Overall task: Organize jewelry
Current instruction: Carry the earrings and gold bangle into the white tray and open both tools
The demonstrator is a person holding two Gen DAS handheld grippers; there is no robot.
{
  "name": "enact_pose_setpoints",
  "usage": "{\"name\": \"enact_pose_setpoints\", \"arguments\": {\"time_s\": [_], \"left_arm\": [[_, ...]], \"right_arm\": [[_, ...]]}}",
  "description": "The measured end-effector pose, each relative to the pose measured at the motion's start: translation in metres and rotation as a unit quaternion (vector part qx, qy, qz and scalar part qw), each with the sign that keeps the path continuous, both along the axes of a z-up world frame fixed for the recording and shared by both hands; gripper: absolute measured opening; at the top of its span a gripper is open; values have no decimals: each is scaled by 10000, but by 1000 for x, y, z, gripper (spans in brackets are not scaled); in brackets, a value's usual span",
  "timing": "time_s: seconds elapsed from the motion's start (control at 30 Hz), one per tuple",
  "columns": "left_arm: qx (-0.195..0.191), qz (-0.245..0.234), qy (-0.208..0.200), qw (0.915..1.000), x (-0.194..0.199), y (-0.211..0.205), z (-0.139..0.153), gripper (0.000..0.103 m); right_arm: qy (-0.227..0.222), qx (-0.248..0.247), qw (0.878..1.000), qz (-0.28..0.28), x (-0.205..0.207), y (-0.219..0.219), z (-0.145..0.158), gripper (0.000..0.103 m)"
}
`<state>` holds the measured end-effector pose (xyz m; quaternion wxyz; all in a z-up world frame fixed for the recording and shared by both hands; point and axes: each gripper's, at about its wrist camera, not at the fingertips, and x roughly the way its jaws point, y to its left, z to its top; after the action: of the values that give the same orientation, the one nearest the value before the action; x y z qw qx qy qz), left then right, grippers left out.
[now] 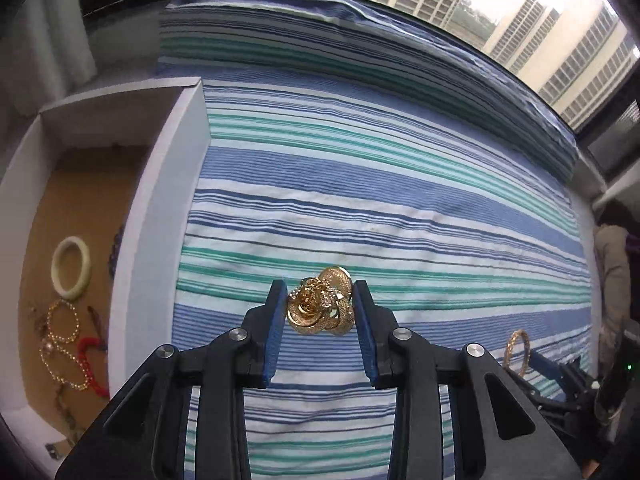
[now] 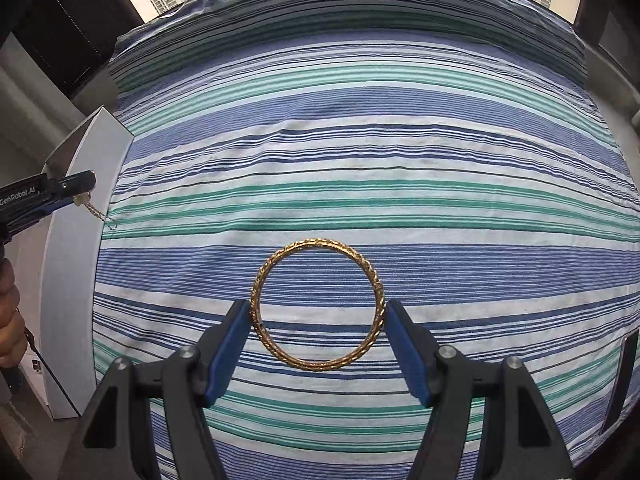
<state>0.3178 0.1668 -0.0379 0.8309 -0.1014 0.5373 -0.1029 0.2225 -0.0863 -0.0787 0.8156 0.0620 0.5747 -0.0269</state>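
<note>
Meanwhile the left gripper [image 1: 320, 308] pinches a gold filigree brooch [image 1: 321, 301] between its blue pads, above the striped cloth [image 1: 400, 200] beside the white box [image 1: 160, 216]. Farther right, the right gripper [image 2: 318, 320] clasps a twisted gold bangle [image 2: 318, 305] across its width, above that cloth.

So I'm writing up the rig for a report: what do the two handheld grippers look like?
Both the left gripper and the right gripper have black angular linkage arms with silver round pivot pins and flat blue jaws. The left one's side reads "GenRobot.AI" in white. A bare hand grips it.
</note>
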Motion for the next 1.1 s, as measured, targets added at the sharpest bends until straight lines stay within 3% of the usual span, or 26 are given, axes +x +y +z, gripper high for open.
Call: {"name": "enact_pose_setpoints", "arguments": {"time_s": [0.23, 0.4, 0.53, 0.7, 0.9, 1.1], "left_arm": [[-42, 699, 36, 9975, -70, 61, 57, 32], [-29, 1547, 63, 9879, -115, 120, 79, 32], [102, 2095, -12, 9778, -130, 174, 90, 32], [319, 2415, -135, 9698, -133, 240, 100, 32], [382, 2398, 72, 9700, -118, 304, 61, 32], [345, 2106, 553, 9754, -103, 332, 0, 32]], "right_arm": [[-126, 8, 9959, 894, 4, 37, 36, 70], [-225, 123, 9854, 1686, 9, 78, 55, 70], [-233, 340, 9744, 2211, 13, 119, 64, 70], [-377, 602, 9617, 2647, 16, 184, 86, 70], [-469, 898, 9429, 3172, 19, 279, 104, 70], [-112, 946, 9219, 3756, 12, 376, 70, 70]]}}
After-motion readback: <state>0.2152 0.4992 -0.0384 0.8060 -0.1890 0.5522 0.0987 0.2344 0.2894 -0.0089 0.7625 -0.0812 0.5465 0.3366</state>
